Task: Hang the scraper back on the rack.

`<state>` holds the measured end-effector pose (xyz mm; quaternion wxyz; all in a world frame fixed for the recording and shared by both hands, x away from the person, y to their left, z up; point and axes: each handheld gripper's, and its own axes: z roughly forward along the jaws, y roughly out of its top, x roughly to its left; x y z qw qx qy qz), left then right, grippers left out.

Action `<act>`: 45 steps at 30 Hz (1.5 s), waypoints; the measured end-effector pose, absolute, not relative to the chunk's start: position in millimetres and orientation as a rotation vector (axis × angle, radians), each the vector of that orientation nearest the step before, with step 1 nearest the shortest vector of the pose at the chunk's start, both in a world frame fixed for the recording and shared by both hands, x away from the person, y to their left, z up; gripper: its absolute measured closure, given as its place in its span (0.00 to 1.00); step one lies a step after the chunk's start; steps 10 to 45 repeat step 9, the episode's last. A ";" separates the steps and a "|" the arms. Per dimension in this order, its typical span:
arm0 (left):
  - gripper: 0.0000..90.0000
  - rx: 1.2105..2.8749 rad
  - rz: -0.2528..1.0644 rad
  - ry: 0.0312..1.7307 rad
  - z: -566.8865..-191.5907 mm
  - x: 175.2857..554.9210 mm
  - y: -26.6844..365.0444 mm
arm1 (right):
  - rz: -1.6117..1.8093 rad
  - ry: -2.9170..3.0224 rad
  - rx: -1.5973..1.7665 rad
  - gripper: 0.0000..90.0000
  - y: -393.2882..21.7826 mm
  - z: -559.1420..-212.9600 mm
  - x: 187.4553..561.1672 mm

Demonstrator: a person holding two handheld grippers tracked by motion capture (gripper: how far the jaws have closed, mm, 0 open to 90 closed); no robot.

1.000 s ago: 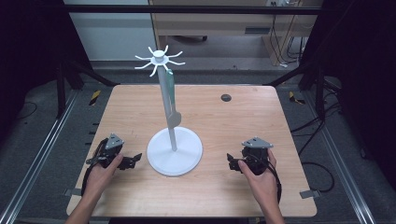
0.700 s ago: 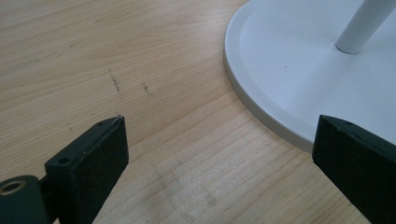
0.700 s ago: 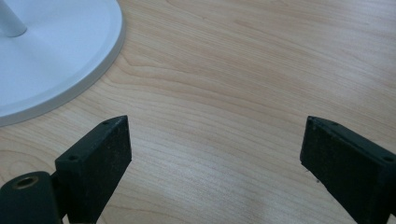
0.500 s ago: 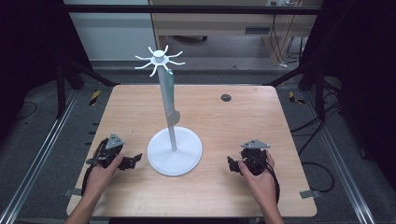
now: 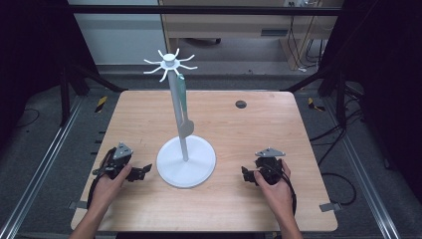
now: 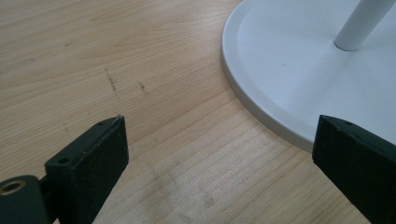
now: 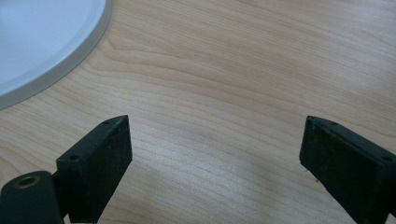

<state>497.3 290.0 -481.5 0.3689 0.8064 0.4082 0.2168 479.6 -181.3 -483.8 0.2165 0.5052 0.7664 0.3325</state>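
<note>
A white stand with a round base (image 5: 186,162) and a tall pole (image 5: 177,114) rises from the middle of the wooden table (image 5: 239,134); spokes (image 5: 170,63) radiate at its top. A pale green tool (image 5: 183,107) hangs from one spoke along the pole. My left gripper (image 5: 144,171) rests on the table just left of the base, jaws wide open, empty. In the left gripper view the base rim (image 6: 261,107) lies close ahead and the pole (image 6: 362,25) at the top right. My right gripper (image 5: 245,174) rests right of the base, open and empty; the base edge (image 7: 51,51) shows at its top left.
A small dark round hole (image 5: 241,104) sits in the table's far right part. Black frame legs (image 5: 74,74) stand beside the table's far corners, and cables (image 5: 338,179) trail on the floor at the right.
My right gripper has drawn slightly nearer to the person's side of the table. The left gripper and the stand have stayed put.
</note>
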 end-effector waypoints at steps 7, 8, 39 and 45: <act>0.04 2.069 0.559 1.045 -481.6 497.5 288.7 | 0.923 2.147 1.403 0.11 -180.7 -489.5 479.6; 0.04 2.069 0.560 1.044 -481.6 497.6 288.4 | 0.934 2.143 1.413 0.11 -180.8 -488.8 478.7; 0.04 2.070 0.560 1.042 -481.6 497.7 288.1 | 0.932 2.135 1.408 0.11 -181.2 -488.8 478.6; 0.04 2.070 0.560 1.042 -481.6 497.7 288.1 | 0.932 2.135 1.408 0.11 -181.2 -488.8 478.6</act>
